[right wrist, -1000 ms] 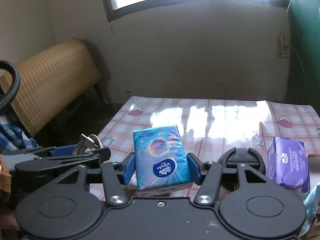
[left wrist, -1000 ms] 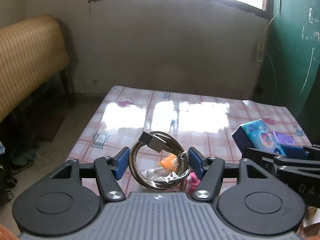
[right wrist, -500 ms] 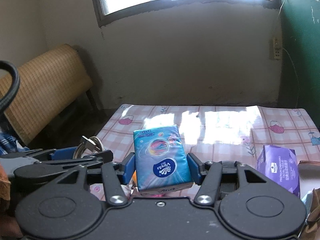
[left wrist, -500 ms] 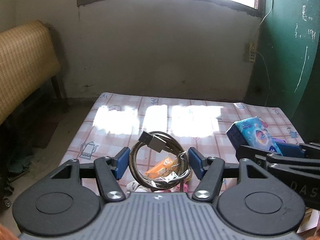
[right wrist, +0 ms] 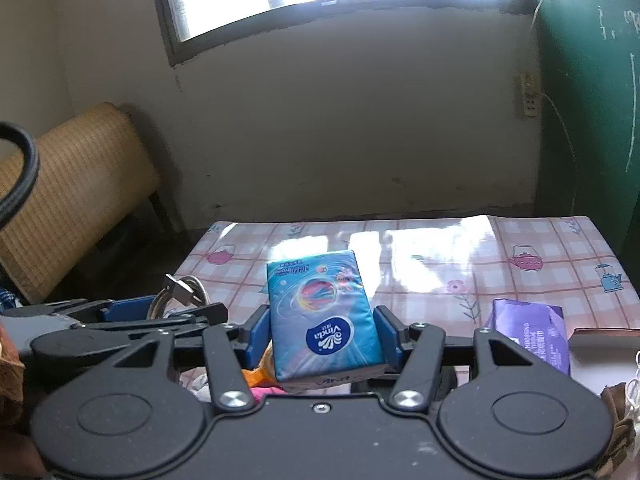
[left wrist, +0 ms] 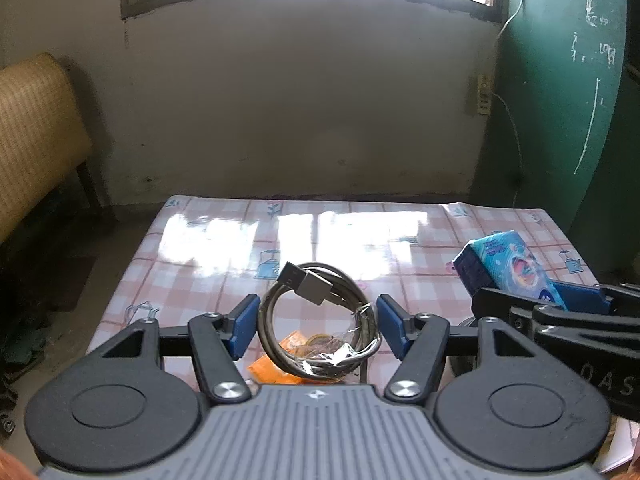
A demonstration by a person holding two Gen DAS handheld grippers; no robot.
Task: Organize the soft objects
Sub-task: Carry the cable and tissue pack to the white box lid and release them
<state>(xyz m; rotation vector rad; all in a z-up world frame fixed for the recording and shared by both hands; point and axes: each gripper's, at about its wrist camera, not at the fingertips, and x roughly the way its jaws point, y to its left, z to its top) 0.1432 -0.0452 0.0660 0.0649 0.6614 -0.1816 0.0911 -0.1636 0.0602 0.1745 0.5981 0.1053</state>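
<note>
Jaws of right gripper (right wrist: 323,334) clamped around upright tissue pack (right wrist: 323,316), left gripper (left wrist: 317,326) around coiled cable (left wrist: 318,328).

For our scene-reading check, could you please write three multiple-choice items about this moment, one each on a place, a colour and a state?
1. Where is the purple pack?
A. on the table, right of the right gripper
B. between the left gripper's fingers
C. on the woven bench

2. What colour is the Vinda tissue pack?
A. red
B. blue
C. yellow

3. What is the state of the left gripper?
A. open and empty
B. shut on a cup
C. shut on the coiled USB cable

Answers: 1 A, it lies on the checked tablecloth beside the right gripper; 2 B, its wrapper is blue; 3 C, both blue fingers press the coil.
</note>
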